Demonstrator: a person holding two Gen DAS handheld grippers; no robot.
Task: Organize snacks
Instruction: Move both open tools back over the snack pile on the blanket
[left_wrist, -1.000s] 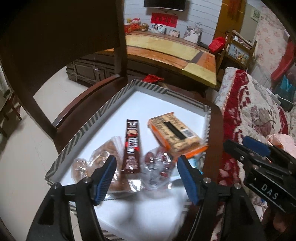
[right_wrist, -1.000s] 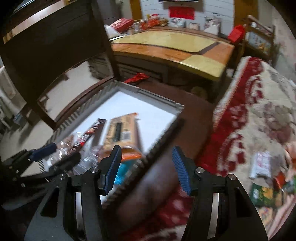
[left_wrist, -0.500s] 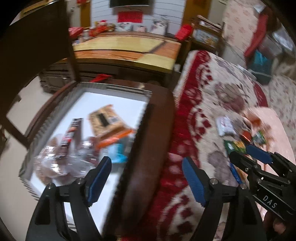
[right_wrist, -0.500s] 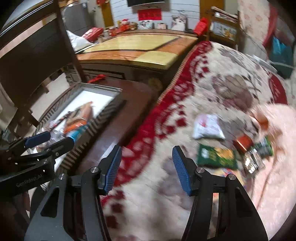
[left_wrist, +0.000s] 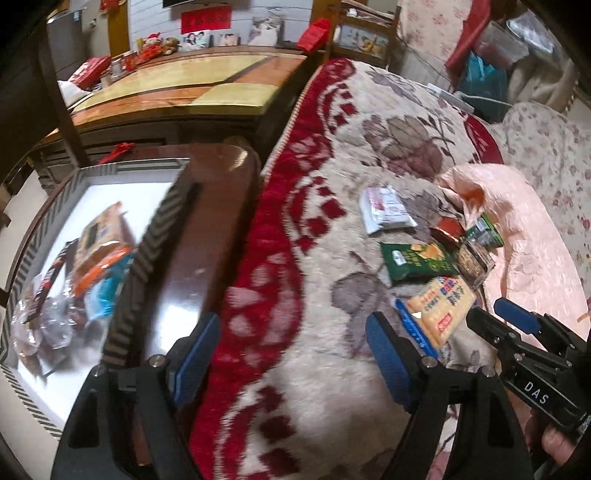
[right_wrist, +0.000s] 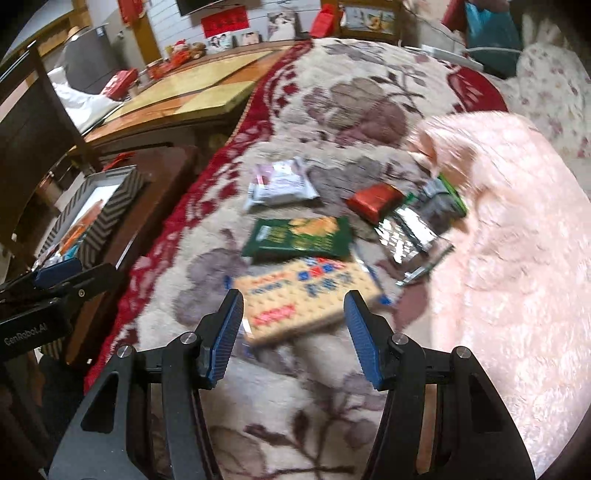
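Observation:
A loose pile of snacks lies on the flowered blanket (right_wrist: 369, 96): a yellow cracker packet (right_wrist: 306, 299), a green packet (right_wrist: 299, 238), a white packet (right_wrist: 280, 181), a red packet (right_wrist: 376, 201) and a silver packet (right_wrist: 406, 232). My right gripper (right_wrist: 295, 328) hangs open just above the near end of the cracker packet, its pads clear of it. Further left, my left gripper (left_wrist: 291, 350) is open wide over bare blanket, nothing between its fingers. The striped box (left_wrist: 147, 251) on the wooden stool (left_wrist: 207, 236) at the left holds several snacks.
A pink cloth (right_wrist: 517, 240) covers the blanket to the right of the pile and overlaps its far edge. A long wooden table (left_wrist: 192, 92) and a dark chair back (right_wrist: 33, 122) stand behind the stool. A hand (left_wrist: 554, 439) holds the right gripper.
Both grippers swung right, from over the striped box to over the blanket. The snack pile came into view and now lies under the right gripper. The left jaws stand a little wider.

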